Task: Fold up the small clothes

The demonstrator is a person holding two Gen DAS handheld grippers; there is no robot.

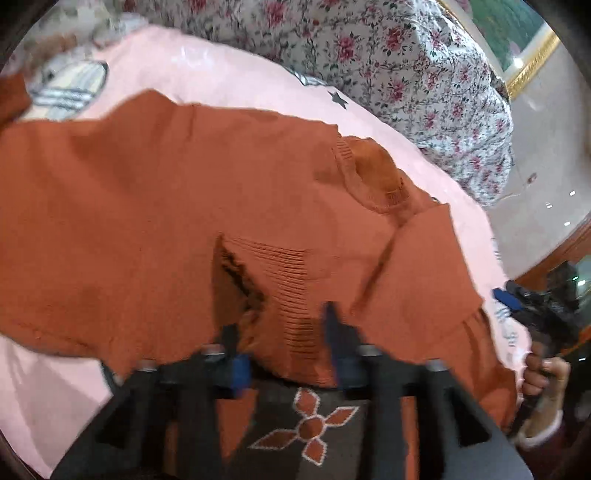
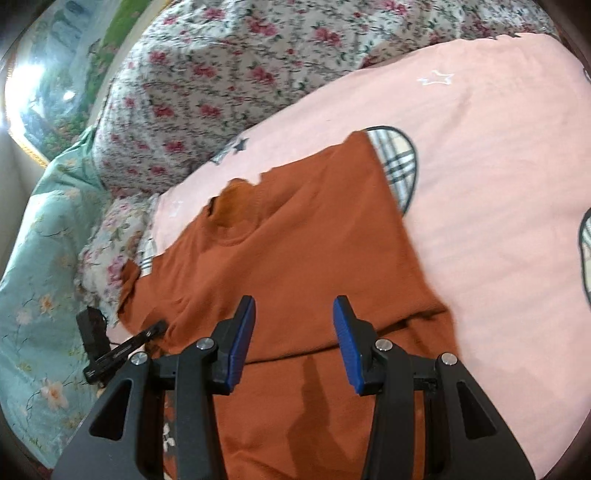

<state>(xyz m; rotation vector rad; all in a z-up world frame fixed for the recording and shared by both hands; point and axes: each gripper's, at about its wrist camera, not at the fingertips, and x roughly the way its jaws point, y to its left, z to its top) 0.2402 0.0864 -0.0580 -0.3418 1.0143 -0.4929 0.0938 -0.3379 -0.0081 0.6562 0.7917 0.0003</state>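
An orange knit sweater [image 1: 147,206] lies on a pink bedsheet [image 1: 229,81]; it also shows in the right wrist view [image 2: 295,243], neck opening to the far left. In the left wrist view my left gripper [image 1: 280,325] has its jaws apart with a ribbed sleeve cuff [image 1: 280,280] bunched between the blue pads; the view is blurred and a grip cannot be confirmed. My right gripper [image 2: 293,325] is open and empty, hovering over the sweater's lower body. The right gripper also shows at the right edge of the left wrist view [image 1: 535,306], held by a hand.
A floral quilt [image 2: 229,74] is piled at the back. A green floral cover [image 2: 40,258] lies at the left with a black device [image 2: 92,328] on it. A framed picture [image 1: 517,33] hangs on the wall. A grey patterned fabric [image 1: 306,424] lies under my left gripper.
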